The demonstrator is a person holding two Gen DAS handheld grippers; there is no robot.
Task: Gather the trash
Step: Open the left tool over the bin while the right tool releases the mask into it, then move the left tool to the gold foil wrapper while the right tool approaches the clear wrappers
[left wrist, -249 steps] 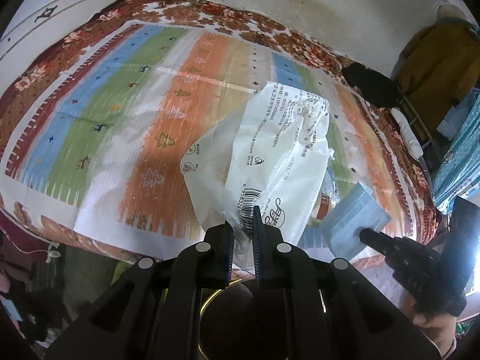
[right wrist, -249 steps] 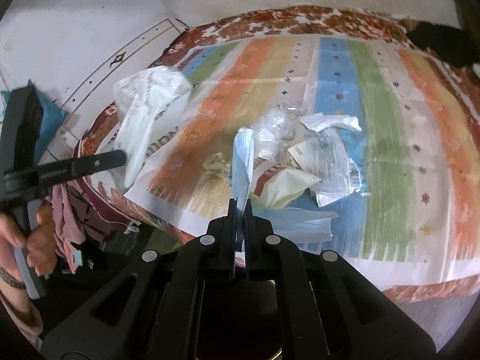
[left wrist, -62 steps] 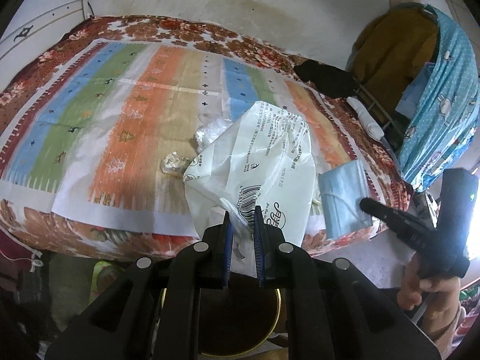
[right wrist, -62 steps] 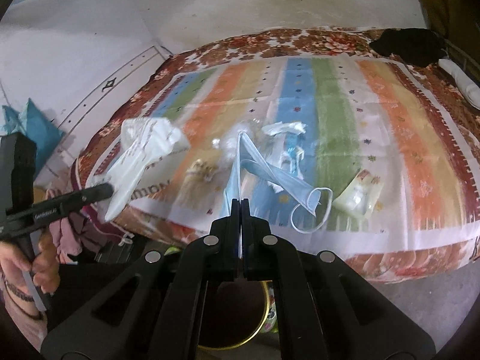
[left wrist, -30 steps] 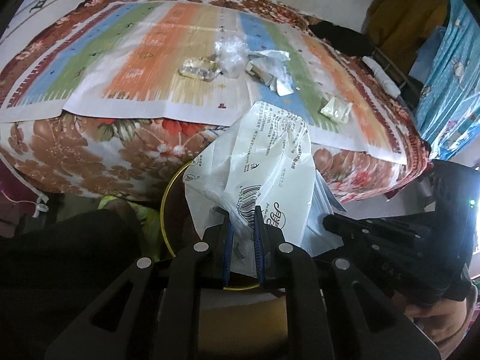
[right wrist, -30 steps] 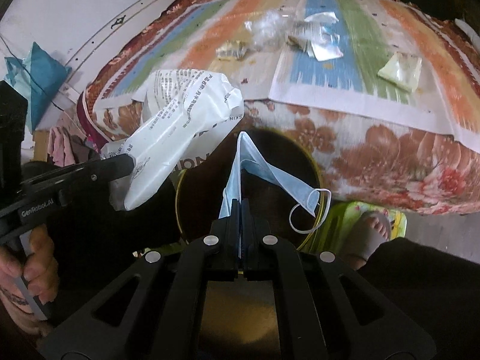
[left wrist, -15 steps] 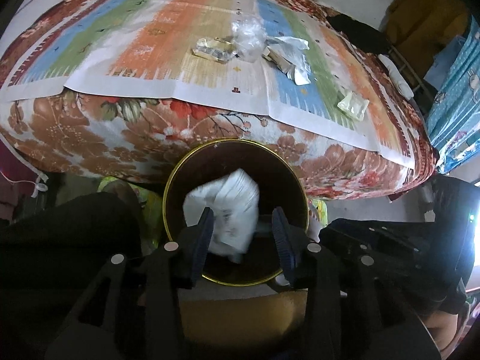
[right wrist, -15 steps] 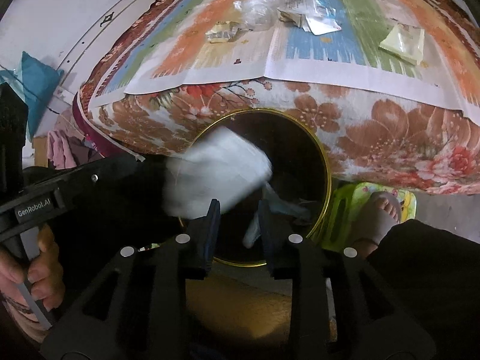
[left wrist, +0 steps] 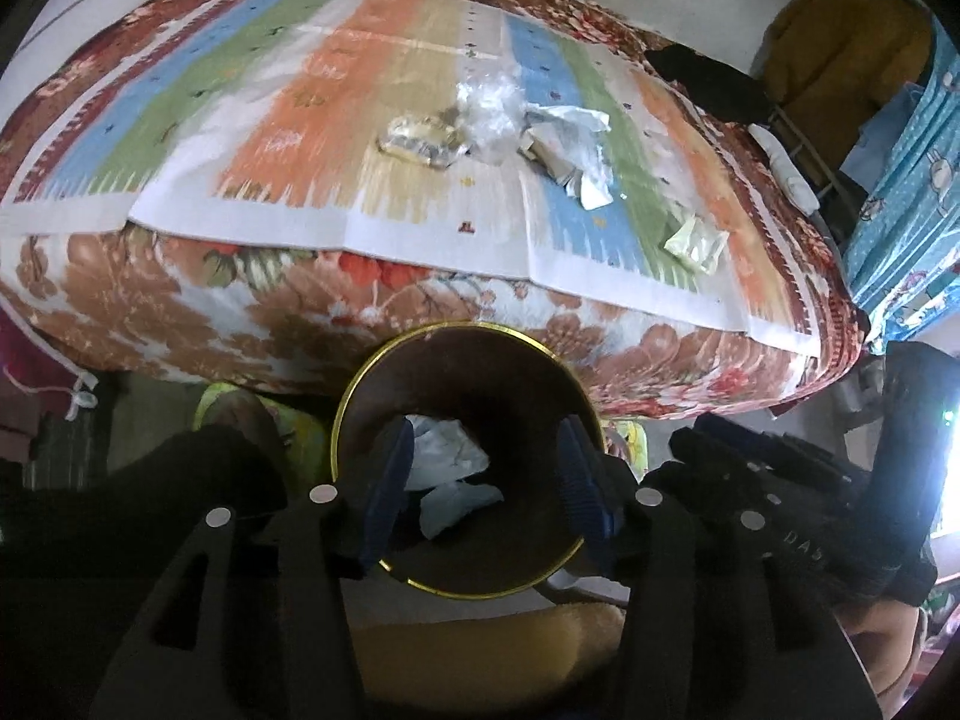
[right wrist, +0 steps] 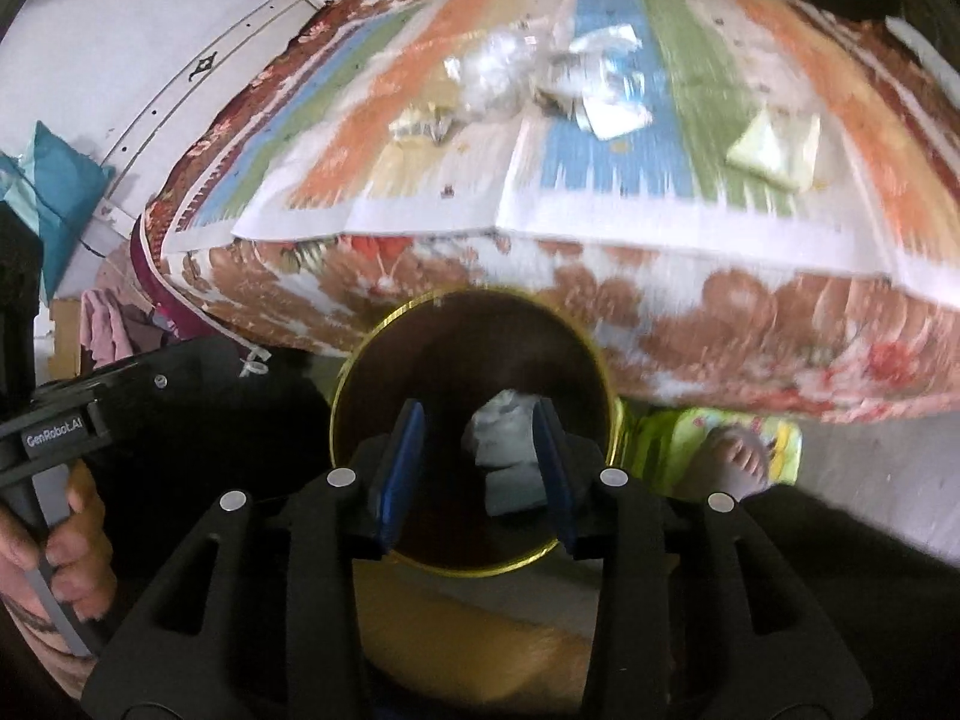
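Left wrist view looks down past my left gripper (left wrist: 489,480), whose blue-padded jaws are parting with nothing pinched between them; through the gap, deep inside the dark round bin with the gold rim (left wrist: 354,387), lies the crumpled white plastic bag (left wrist: 447,453), with a pale blue-white piece just below it. Only this view shows my right gripper (left wrist: 780,480) from outside, a black shape low on the right, and the blue patterned curtain (left wrist: 906,180) beyond the bed. Up on the striped sheet (left wrist: 312,120) sit a crinkled silvery wrapper (left wrist: 420,141), a clear plastic wad (left wrist: 486,105), torn white paper scraps (left wrist: 570,144) and a pale yellow packet (left wrist: 696,243). Right wrist view is blurrier: my right gripper (right wrist: 480,468) hangs over the same bin (right wrist: 354,360), its jaws also opening and empty, the white trash (right wrist: 504,438) well below them in the bin. Only here do I see my left hand (right wrist: 72,546) around the other tool's handle, a teal cushion (right wrist: 57,192) by the wall, and a bare foot on a yellow-green sandal (right wrist: 738,456).
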